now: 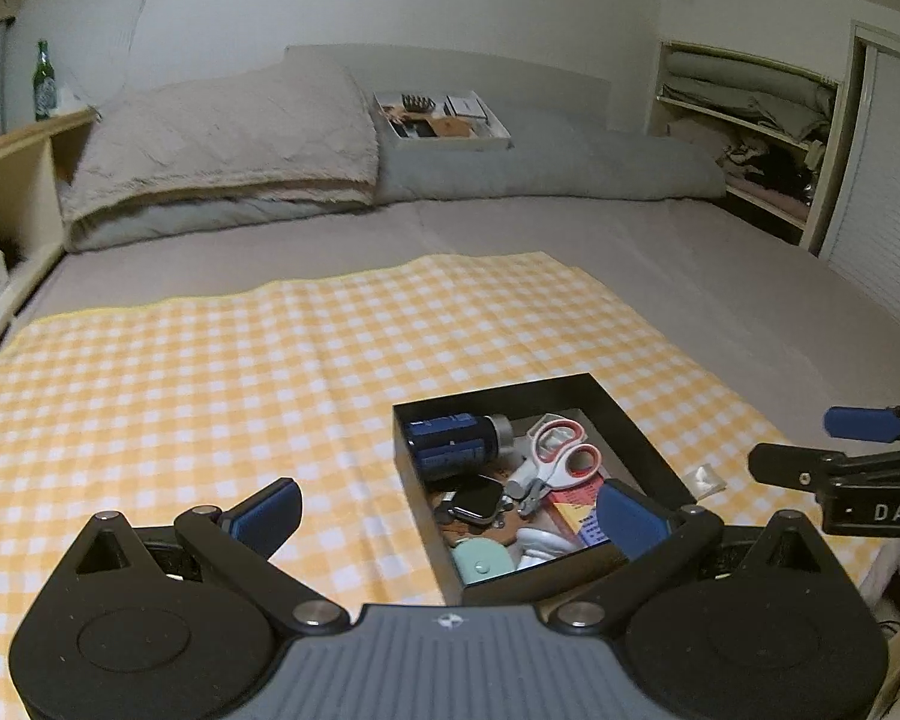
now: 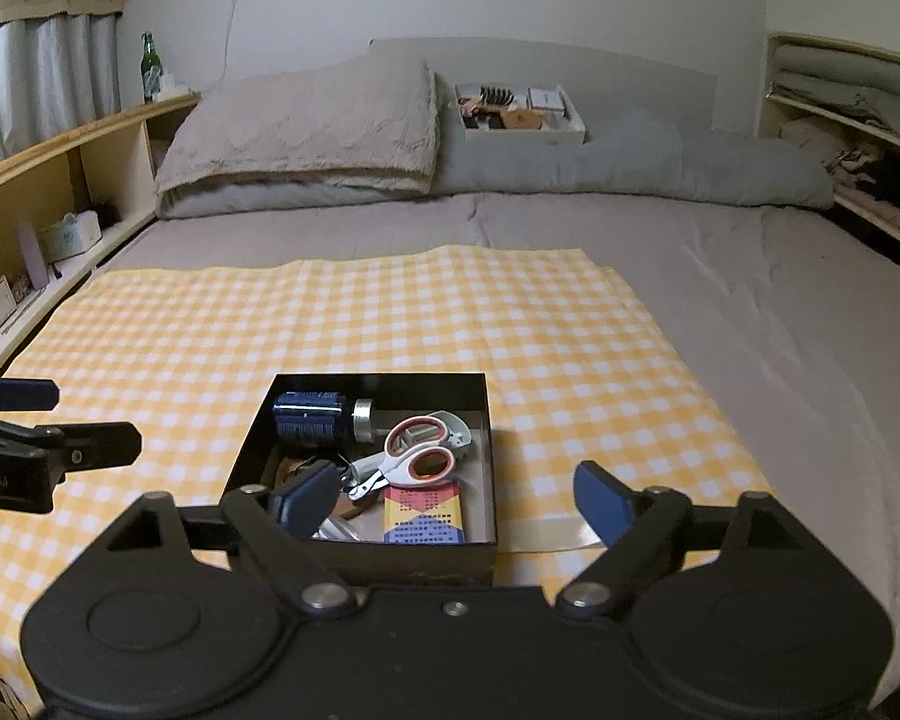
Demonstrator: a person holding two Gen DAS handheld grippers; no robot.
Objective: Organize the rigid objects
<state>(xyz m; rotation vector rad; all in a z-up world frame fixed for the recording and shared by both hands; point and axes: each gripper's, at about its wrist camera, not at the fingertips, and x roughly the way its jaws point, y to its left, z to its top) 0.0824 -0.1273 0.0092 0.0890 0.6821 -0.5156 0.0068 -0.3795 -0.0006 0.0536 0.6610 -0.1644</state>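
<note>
An open black box point(image 1: 630, 420) point(image 2: 378, 380) sits on a yellow checked cloth point(image 1: 210, 372) point(image 2: 210, 324) spread over the bed. Inside lie a dark blue canister point(image 1: 450, 444) point(image 2: 315, 417), red-and-white scissors point(image 1: 561, 453) point(image 2: 417, 456), a colourful card box point(image 2: 424, 515), a smartwatch point(image 1: 477, 498) and a mint-green item point(image 1: 480, 561). My left gripper point(image 1: 450, 513) point(image 2: 99, 418) is open above the box's near left corner, holding nothing. My right gripper point(image 2: 453, 498) point(image 1: 792, 441) is open over the box's near right side, also with nothing in it.
A small clear wrapper point(image 1: 705, 477) lies on the cloth right of the box. A folded blanket point(image 1: 228, 138) and grey pillows are at the bed's head, with a white tray point(image 1: 444, 120) of items on them. A wooden shelf with a green bottle point(image 1: 42, 81) runs along the left.
</note>
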